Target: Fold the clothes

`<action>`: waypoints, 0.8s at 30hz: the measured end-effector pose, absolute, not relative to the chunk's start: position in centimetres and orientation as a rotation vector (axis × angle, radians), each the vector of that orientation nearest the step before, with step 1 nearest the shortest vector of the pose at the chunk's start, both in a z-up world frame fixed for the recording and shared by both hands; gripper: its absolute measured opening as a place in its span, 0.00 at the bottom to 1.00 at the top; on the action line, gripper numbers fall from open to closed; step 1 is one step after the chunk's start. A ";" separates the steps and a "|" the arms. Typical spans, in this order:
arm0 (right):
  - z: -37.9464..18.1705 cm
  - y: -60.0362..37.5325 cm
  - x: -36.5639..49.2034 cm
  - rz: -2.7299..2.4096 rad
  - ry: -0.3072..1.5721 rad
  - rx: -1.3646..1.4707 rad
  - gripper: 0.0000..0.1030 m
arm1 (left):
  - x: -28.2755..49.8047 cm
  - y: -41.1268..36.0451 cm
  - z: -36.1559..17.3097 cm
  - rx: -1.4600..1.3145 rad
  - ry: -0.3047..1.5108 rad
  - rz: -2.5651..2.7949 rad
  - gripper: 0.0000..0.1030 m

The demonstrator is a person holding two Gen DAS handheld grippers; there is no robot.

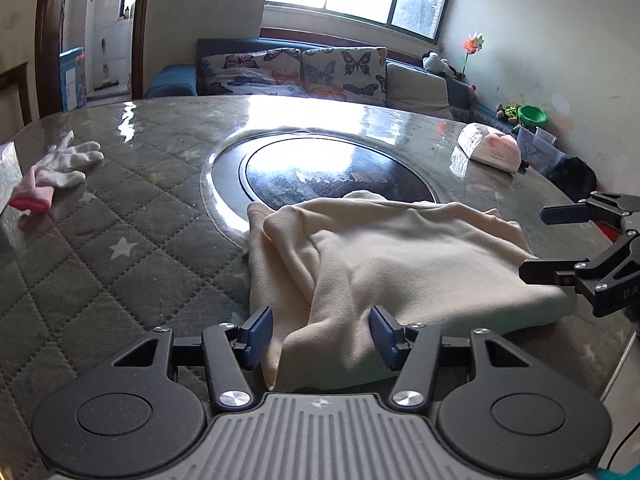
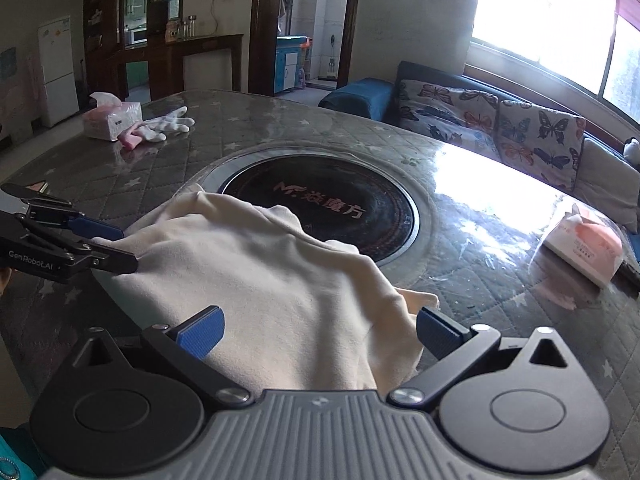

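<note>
One cream garment [image 1: 404,264] on table [image 1: 132,264]. Two grippers: left [image 1: 321,334], right [image 2: 319,334], both with fingers apart. Two tissue packs: one by glove [image 2: 112,117], one on far side [image 2: 585,245]. One white glove [image 1: 66,162] with pink cuff. One round black cooktop [image 2: 336,204]. Two butterfly cushions [image 1: 292,70], one plain cushion [image 1: 418,86]. One green bowl [image 1: 532,116]. One fridge [image 2: 58,72].

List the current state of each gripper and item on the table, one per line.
Left gripper: jaws open, straddling a cloth ridge.
Right gripper: jaws open around cloth, not clamped.
Cream garment: rumpled, partly folded, overlapping the round cooktop.
White glove: lying flat, untouched.
Tissue pack: open, tissue sticking out.
</note>
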State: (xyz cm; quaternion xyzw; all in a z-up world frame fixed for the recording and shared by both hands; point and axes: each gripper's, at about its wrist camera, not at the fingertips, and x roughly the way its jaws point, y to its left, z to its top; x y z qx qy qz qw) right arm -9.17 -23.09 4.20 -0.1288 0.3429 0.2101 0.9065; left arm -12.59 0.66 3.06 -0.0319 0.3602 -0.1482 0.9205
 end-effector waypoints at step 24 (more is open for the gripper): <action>3.7 -20.1 -9.5 0.552 0.715 -0.314 1.00 | -10.9 1.7 5.1 -0.132 0.739 -0.253 0.73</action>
